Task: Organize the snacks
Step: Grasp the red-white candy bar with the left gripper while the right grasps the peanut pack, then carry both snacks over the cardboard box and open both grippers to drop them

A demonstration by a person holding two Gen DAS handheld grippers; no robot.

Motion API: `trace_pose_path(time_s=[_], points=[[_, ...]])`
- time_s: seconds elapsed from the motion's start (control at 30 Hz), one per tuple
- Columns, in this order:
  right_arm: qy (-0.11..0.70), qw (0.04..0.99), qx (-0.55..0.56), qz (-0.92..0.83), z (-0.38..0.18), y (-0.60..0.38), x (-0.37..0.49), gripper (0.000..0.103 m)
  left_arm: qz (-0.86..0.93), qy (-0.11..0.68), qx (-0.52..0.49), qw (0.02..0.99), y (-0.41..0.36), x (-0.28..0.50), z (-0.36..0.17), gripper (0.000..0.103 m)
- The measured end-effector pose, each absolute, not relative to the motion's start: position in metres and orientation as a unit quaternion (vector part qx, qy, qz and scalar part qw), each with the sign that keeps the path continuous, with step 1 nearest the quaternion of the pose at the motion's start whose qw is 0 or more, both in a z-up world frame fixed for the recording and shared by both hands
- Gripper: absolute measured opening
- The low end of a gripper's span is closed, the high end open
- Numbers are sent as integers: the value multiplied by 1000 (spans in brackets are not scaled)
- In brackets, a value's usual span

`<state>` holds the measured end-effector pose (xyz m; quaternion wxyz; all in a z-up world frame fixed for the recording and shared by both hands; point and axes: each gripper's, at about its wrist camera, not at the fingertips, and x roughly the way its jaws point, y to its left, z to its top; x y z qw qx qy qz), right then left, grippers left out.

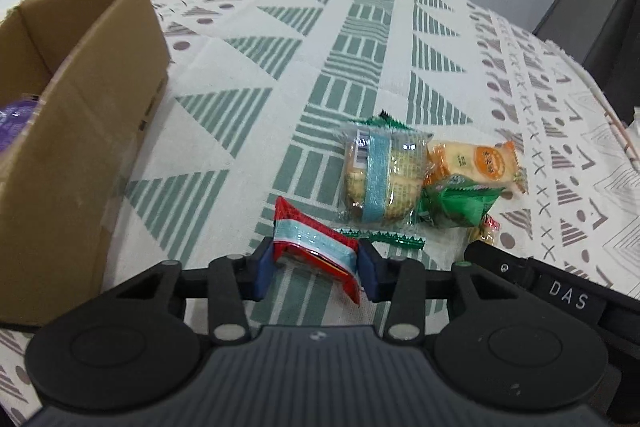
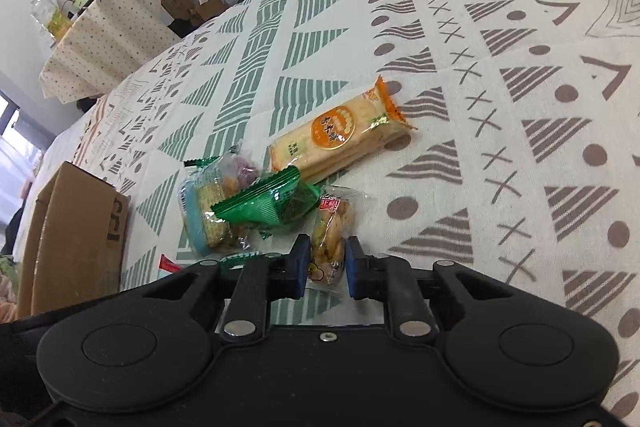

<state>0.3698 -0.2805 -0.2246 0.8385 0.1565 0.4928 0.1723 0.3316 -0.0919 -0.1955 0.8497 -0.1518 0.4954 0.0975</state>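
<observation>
**A:** ok so what are your grippers doing right now?

**B:** your left gripper (image 1: 316,263) is squeezing the red snack packet (image 1: 312,247), blue pads pressing in on both of its sides. The packet is sitting on the patterned tablecloth (image 1: 248,27), just in front of the snack pile (image 1: 420,179) on the camera's side and a bit toward the cardboard box (image 1: 76,131)

**A:** and the right one?

**B:** your right gripper (image 2: 327,267) is pinching the clear packet of yellowish snacks (image 2: 330,231), jaws really narrow and pads tight against the wrapper. That packet is lying at the near edge of the pile, touching the green packet (image 2: 264,205)

**A:** what else is sitting in that pile?

**B:** a clear cracker pack with a light blue band (image 1: 380,179) is making up the box-ward side of the pile, the green packet is leaning over its edge, and the orange rice cracker pack (image 2: 340,135) is lying at the far side, away from the box. A thin green wrapper strip (image 1: 380,237) is lying flat between the pile and the red packet

**A:** and the box?

**B:** it's standing open well off to the left of the pile, flaps up. Something purple (image 1: 16,119) is showing inside it, can't tell what it is though. Neither of your packets is anywhere near the box, both are down at cloth level by the pile
</observation>
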Motion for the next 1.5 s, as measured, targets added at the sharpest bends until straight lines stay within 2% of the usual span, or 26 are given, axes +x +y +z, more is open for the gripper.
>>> trace_pose_path(time_s=[0.8,1.5], points=[[422,864,184,207,-168,-272,343,18,138,414,-171,883,-55,293,-113,42],[363,871,193,269,-127,-231,323,18,194,371,-198,886,9,258,-77,43]])
